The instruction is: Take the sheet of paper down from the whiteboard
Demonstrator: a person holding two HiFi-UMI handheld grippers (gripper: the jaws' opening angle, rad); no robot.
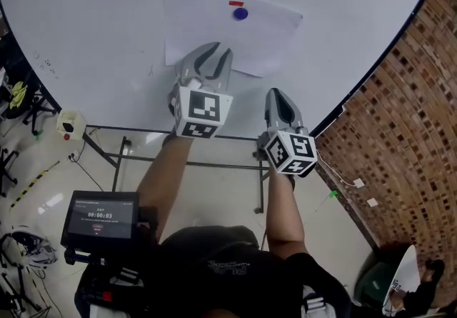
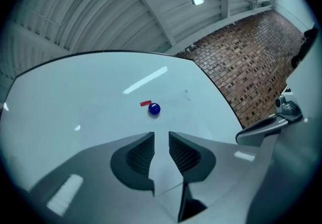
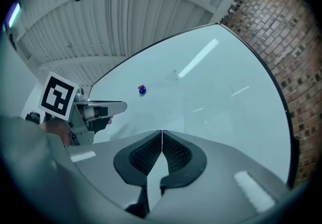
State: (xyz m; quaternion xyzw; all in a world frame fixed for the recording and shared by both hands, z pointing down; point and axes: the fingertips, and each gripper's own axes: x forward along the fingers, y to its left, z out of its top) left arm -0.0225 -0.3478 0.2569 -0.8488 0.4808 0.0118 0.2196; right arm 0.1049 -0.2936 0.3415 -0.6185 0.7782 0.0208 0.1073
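Observation:
A white sheet of paper [image 1: 264,31] hangs on the whiteboard [image 1: 86,16], pinned near its top by a round blue magnet [image 1: 240,13] under a small red strip [image 1: 235,3]. My left gripper [image 1: 214,53] is raised over the sheet's lower edge, left of centre. Its jaws stand apart with a narrow gap, and in the left gripper view [image 2: 161,140] nothing is pressed between them; the magnet [image 2: 154,109] lies straight ahead. My right gripper [image 1: 278,96] is shut and empty, lower and to the right, near the board's bottom edge. The right gripper view [image 3: 162,135] shows the jaws meeting, with the magnet [image 3: 142,89] far off.
A brick wall [image 1: 400,116] runs along the board's right side. The board's metal stand [image 1: 114,159] spreads over the floor below. A small screen [image 1: 100,218] sits at the person's left hip. Cables and gear [image 1: 21,95] lie on the floor at the left.

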